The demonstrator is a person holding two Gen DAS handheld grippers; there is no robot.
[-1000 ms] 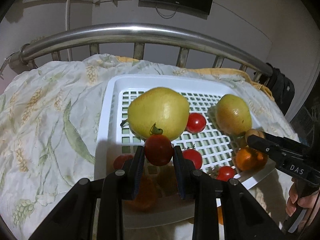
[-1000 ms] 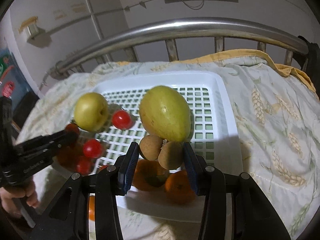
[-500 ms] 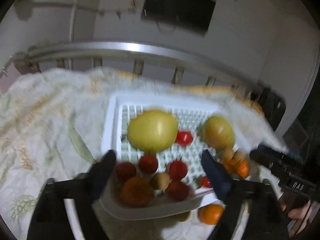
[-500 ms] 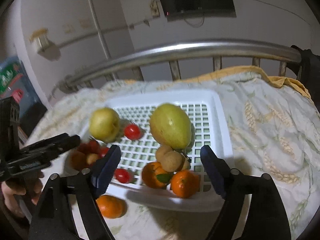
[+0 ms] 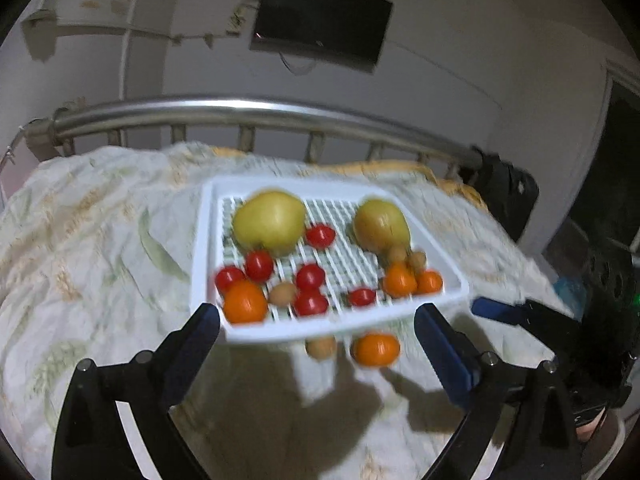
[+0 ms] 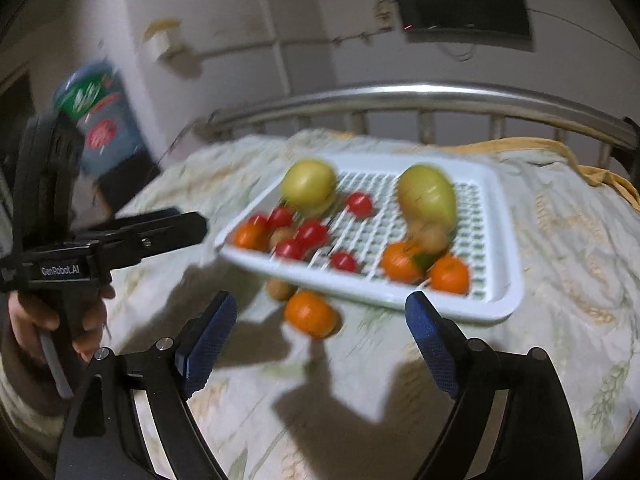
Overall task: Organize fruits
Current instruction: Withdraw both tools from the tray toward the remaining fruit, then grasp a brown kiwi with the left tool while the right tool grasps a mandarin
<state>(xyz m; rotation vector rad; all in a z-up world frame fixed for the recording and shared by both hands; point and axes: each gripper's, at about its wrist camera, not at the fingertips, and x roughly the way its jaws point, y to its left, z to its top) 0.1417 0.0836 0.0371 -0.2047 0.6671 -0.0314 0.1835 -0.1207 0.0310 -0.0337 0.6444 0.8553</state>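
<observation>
Bedspread (image 5: 100,240) wider around tray (image 5: 448,264); both grippers released fruit, jaws just opened.

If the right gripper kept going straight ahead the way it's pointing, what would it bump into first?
Probably the loose orange on the bedspread, just in front of the white tray. The right gripper is open with nothing between its jaws. The blur makes depth uncertain.

I see a metal bed rail (image 5: 256,114) curving behind a leaf-print bedspread (image 5: 92,240), dark screen (image 5: 322,20) mounted on the pale wall (image 5: 480,60).
</observation>
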